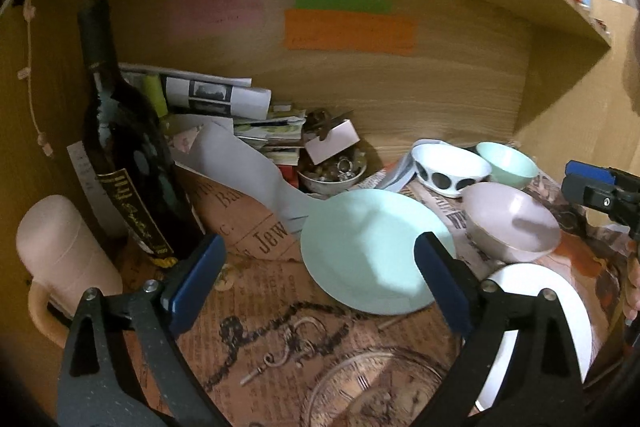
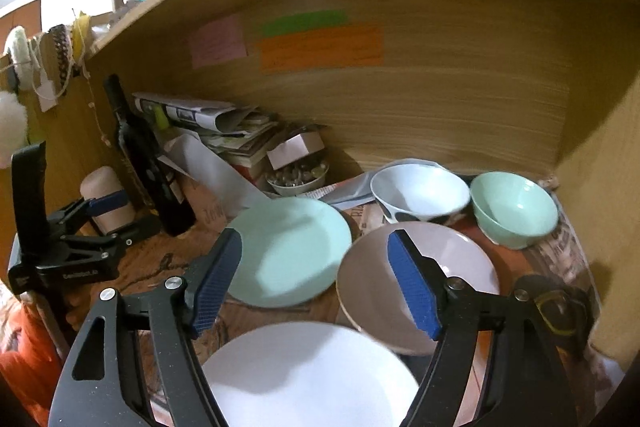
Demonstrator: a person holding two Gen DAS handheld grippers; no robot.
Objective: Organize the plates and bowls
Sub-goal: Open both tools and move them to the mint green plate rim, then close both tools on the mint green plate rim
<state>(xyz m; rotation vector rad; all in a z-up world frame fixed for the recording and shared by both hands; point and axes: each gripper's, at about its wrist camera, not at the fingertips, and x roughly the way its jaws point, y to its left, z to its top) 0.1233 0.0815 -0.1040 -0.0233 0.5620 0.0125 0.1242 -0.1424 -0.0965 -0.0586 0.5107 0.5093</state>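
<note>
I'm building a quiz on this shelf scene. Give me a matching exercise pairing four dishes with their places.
Things:
1. mint green flat plate
2. white flat plate
3. mint green small bowl
4. white bowl with black dots

Places:
A. far right, by the shelf's side wall
B. nearest the camera
C. left of the pink bowl
D. behind the pink bowl

Pairs: 1-C, 2-B, 3-A, 4-D
</note>
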